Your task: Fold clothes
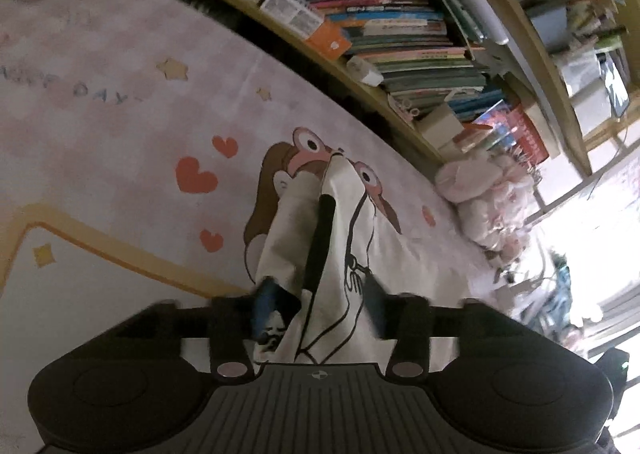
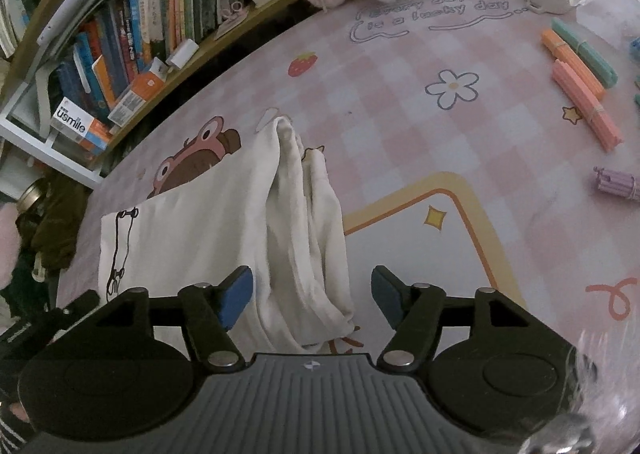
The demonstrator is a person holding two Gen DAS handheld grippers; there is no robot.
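white cotton t-shirt with black line drawing (image 2: 192, 222) lies on pink cartoon-print desk (image 2: 440, 142), partly folded, one side bunched. left hand-held gripper (image 1: 320, 300) pinching shirt fabric; right hand-held gripper (image 2: 312, 294) spread above bunched edge. flattening, further folds seemingly remain.

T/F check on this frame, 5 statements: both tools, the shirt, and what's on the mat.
1. The left tool has white shirt fabric between its fingers. True.
2. The right tool is clamped on the shirt. False: its fingers stand wide apart, with cloth lying between them ungripped.
3. The shirt lies on a pink checked mat. True.
4. Bundles of coloured sticks lie on the shirt. False: they lie on the mat, well apart from it.
5. The shelf of books stands empty. False: it is packed with books.
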